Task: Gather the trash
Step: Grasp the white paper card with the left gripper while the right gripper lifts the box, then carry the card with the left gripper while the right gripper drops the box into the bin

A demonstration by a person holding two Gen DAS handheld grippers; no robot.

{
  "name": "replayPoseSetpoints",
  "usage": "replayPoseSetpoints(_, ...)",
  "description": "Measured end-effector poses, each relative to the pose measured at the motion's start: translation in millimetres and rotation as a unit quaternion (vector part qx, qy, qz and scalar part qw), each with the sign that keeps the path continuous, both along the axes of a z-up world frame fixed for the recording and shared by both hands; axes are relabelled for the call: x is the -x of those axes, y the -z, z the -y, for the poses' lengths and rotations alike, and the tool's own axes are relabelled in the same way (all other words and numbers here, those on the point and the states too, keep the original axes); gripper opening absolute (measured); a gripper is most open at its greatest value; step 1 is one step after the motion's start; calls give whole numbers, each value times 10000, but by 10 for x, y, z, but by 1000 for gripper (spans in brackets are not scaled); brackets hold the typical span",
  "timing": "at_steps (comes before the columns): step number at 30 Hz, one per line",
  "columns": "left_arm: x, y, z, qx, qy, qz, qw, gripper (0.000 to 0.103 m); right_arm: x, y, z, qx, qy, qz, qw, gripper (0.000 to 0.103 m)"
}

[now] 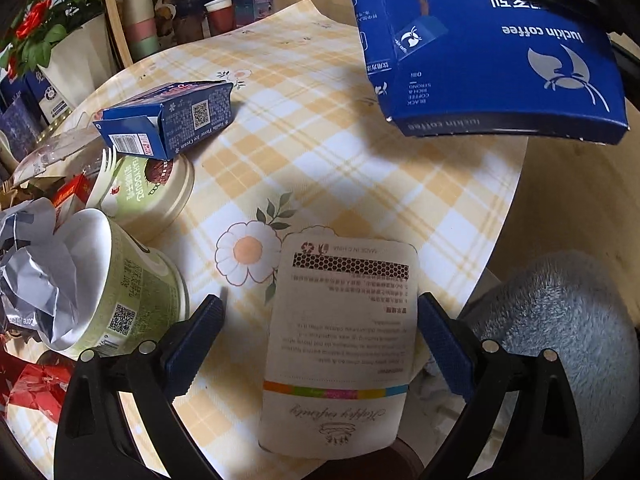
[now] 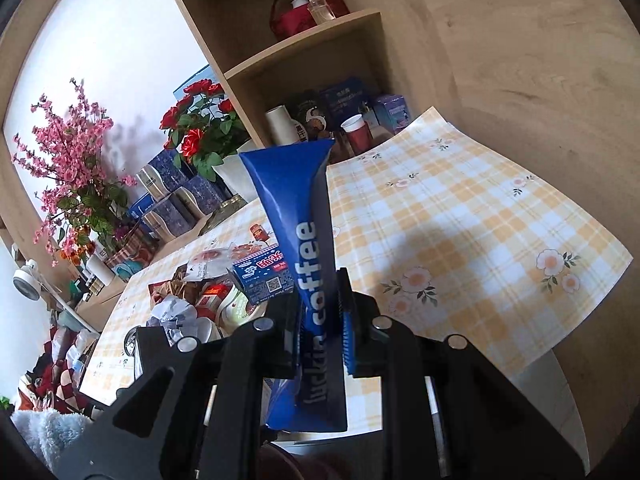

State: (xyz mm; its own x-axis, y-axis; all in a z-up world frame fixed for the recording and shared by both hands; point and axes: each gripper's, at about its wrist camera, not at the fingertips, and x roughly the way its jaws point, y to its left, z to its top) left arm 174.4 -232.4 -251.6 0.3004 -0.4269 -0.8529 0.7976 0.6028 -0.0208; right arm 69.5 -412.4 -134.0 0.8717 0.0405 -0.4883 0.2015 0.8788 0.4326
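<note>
R gripper [image 2: 320, 312]: clamped on blue coffee box [image 2: 298, 216], frame ctr | L gripper [image 1: 320, 340]: wide, beige card [image 1: 340, 340] between fingers, lower ctr | desk [image 1: 360, 152]: trash pile left

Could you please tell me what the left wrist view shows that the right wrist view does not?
Only the left wrist view shows the left gripper, open around a beige printed card, and a green yogurt cup beside it. Only the right wrist view shows the pink blossom branches and the red basket on the shelf. Both show the blue coffee box clamped in the right gripper, the small blue carton and the checked tablecloth.
</note>
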Motion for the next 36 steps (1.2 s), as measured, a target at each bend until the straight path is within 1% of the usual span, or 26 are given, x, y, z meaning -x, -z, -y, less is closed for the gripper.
replayPoseSetpoints(1, 13, -2, 5, -14, -3, 37, 10000, 93, 2, 6, -7, -10, -4, 0, 10000, 18)
replayPoseSetpoints(2, 30, -2, -1, -24, -1, 98, 9999, 87, 2, 11, -3, -13, -5, 0, 10000, 18)
replayPoseSetpoints(3, 59, -11, -14, -20, 4, 177, 9998, 84, 2, 13, -2, -20, -8, -1, 10000, 18)
replayPoseSetpoints(5, 94, -38, -62, 62, -20, 211, 9998, 66, 8, 13, -4, -41, -10, 1, 10000, 18)
replayPoseSetpoints(8, 127, -68, -130, 195, -51, 47, 9998, 63, 17, 10, -16, -51, -13, 3, 10000, 18)
replayPoseSetpoints(10, 163, -86, -172, 287, -62, -18, 9996, 62, 21, 7, -30, -42, -25, 2, 10000, 18)
replayPoseSetpoints(12, 212, -122, -216, 358, -125, 8, 9993, 61, 26, 2, -54, -30, -53, -11, 10000, 18)
replayPoseSetpoints(16, 297, -261, -355, 624, -332, -12, 9975, 61, 56, -3, -135, 15, -150, -65, 9999, 18)
replayPoseSetpoints(22, 465, -539, -691, 1040, -818, 9, 9912, 61, 133, -34, -319, 62, -362, -94, 9993, 18)
replayPoseSetpoints(25, 588, -698, -950, 1215, -1118, 111, 9862, 61, 189, -57, -424, 51, -496, -45, 9987, 18)
replayPoseSetpoints(30, 793, -903, -1362, 1378, -1624, 258, 9767, 61, 282, -147, -652, 164, -780, -27, 9968, 18)
replayPoseSetpoints(36, 1060, -1109, -1909, 1466, -2249, 525, 9619, 62, 388, -239, -1056, 438, -1442, -91, 9885, 18)
